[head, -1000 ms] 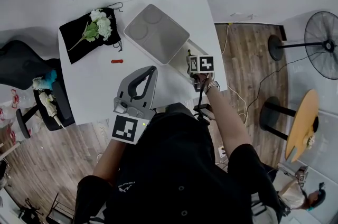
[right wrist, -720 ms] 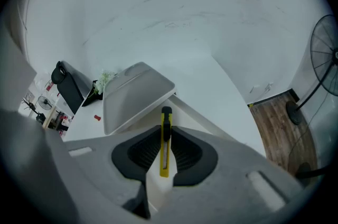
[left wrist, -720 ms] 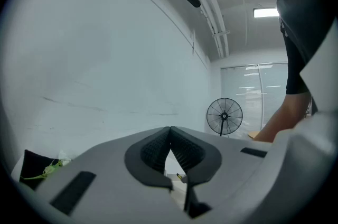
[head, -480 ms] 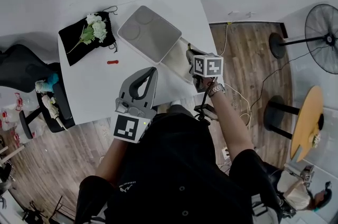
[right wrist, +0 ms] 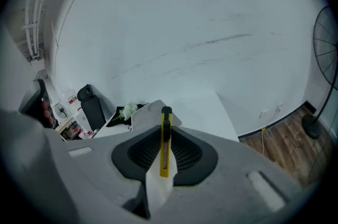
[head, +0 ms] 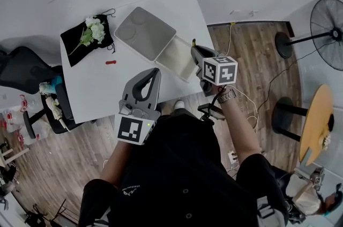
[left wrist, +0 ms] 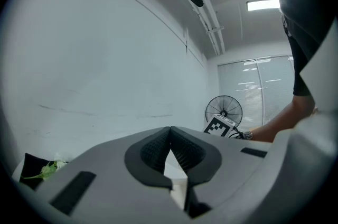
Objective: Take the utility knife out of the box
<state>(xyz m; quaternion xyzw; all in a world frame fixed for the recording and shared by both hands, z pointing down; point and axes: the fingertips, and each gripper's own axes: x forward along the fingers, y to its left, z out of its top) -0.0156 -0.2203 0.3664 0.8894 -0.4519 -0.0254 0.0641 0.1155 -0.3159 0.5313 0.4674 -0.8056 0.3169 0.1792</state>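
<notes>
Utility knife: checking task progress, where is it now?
The utility knife is clamped in the right tool, shown in the right gripper view, just right of the white box.

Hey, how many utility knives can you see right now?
1. A slim yellow plastic utility knife is clamped in the right gripper, held beside the open white box. The box's interior is partly hidden, so another could be inside.

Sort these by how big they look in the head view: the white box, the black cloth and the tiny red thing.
1. white box
2. black cloth
3. red thing
All lie on one table, so nearness hardly matters.
</notes>
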